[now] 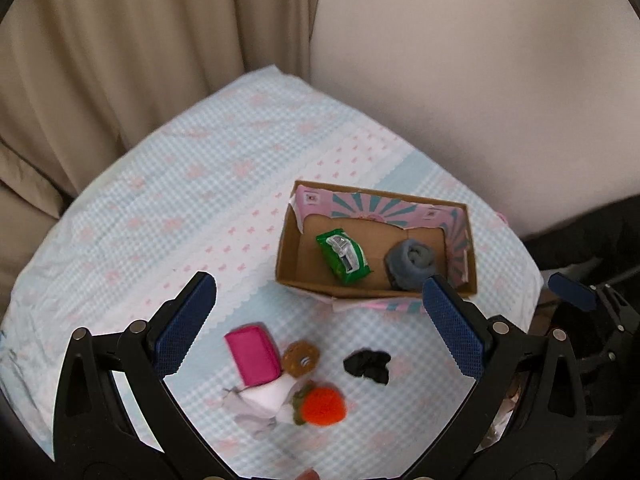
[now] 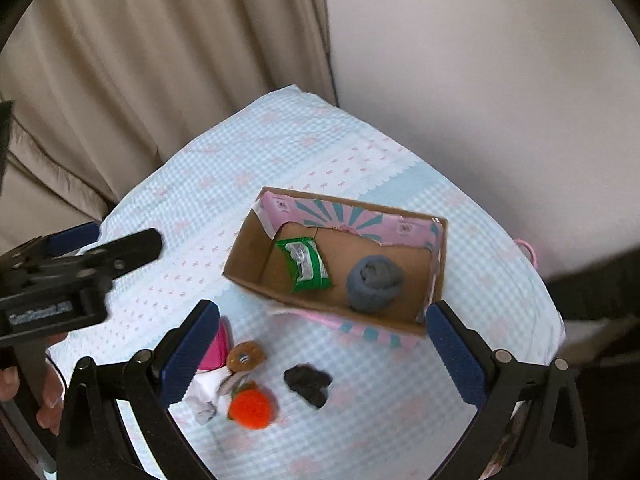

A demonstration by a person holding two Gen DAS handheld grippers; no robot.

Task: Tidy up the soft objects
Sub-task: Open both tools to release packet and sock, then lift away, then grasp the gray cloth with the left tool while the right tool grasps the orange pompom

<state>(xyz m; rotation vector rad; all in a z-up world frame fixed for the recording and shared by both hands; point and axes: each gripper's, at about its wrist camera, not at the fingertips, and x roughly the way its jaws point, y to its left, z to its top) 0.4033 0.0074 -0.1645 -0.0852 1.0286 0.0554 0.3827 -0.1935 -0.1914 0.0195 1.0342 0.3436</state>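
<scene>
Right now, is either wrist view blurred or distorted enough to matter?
Left wrist: strong fisheye bending with dark corners; the cardboard box is fairly sharp, the orange knitted toy soft. Right wrist: same distortion, orange knitted toy and black cloth smeared. Lighting flat, no glare.

Beige curtains (image 1: pixel 120 40) hang beside a plain pale wall (image 1: pixel 480 60).

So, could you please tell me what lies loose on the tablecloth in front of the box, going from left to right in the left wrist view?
Pink rectangular pad → brown felt donut → orange knitted strawberry → black scrunchie. The white cloth under the pad and strawberry overlaps them, so I leave it out.
</scene>
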